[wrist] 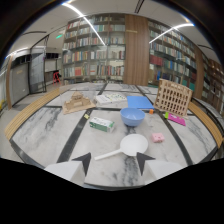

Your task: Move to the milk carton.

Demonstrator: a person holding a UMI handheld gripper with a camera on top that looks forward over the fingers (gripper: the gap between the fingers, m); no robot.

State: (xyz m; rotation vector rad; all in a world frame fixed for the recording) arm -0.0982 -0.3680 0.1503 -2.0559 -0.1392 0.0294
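The milk carton (101, 123), white and green, lies on its side on the marble table (45, 132), well beyond my fingers and a little left of them. My gripper (113, 162) is open, its two dark fingertips (83, 162) spread wide with nothing held. A white round paddle-like spoon (131, 145) lies just ahead, its handle reaching toward the gap between the fingers.
A blue bowl (132, 116) stands right of the carton. A small pink block (158, 137) and a pink flat item (176, 119) lie further right. Behind are a wooden rack (173, 97), a blue sheet (139, 102), a wooden model (77, 102) and bookshelves (95, 50).
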